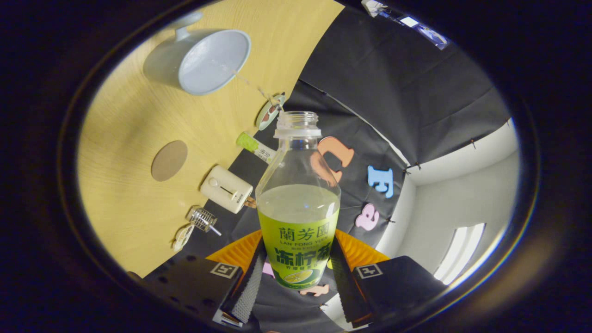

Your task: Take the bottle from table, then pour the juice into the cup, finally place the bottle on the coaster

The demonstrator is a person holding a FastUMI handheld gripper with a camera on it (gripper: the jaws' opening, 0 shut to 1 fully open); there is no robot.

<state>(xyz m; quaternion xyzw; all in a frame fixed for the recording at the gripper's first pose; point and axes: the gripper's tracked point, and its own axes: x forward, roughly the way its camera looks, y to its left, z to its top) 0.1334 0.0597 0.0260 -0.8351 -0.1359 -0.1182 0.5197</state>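
Observation:
My gripper [296,273] is shut on an uncapped clear bottle [298,203] with a green label and pale juice in its lower half; both fingers [249,282] press its sides. The bottle stands along the fingers, lifted off the wooden table [129,120], and the whole view is rolled, so the table stands on the left side. A light blue cup [203,60] with a handle sits on the table beyond the bottle's mouth, its opening turned toward me. A round brown coaster [169,160] lies flat on the table between the cup and the fingers.
Along the table's edge lie a cream rectangular device [226,188], a small metal coil piece [202,219], a green and white tube [255,147] and a round tag [269,113]. Behind the bottle hangs the booth's black cloth wall, with a white room corner beyond it.

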